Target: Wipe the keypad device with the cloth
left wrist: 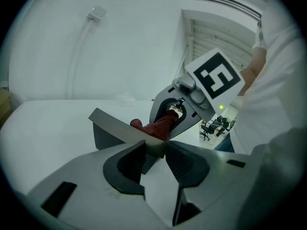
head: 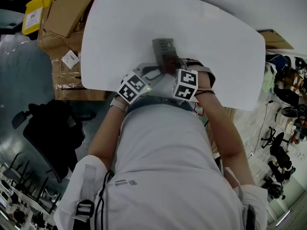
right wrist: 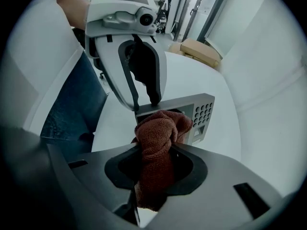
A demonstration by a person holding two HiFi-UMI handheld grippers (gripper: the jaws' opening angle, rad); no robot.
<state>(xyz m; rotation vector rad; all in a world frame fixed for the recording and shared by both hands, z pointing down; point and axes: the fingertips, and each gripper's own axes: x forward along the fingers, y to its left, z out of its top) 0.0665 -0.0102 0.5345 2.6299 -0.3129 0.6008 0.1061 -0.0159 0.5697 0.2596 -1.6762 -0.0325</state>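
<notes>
Right claw [right wrist: 154, 153] tight around cloth [right wrist: 161, 126]

Near edge of the table [head: 230, 56] is pretty cramped, left claw [left wrist: 156, 148] clamped on the keypad device [head: 164, 49] and right claw [right wrist: 154, 151] pinching the cloth [right wrist: 158, 128] right by it, but farther back and off to both sides it's open tabletop.

Nothing legible on my feed

I see a white label [head: 32, 19] on the yellow box [head: 44, 3] and a tag [head: 70, 59] on the cardboard box [head: 53, 44], both too small to read; the shirt print [head: 125, 181] is blurred; the keypad device [right wrist: 202, 113] shows no readable digits.
</notes>
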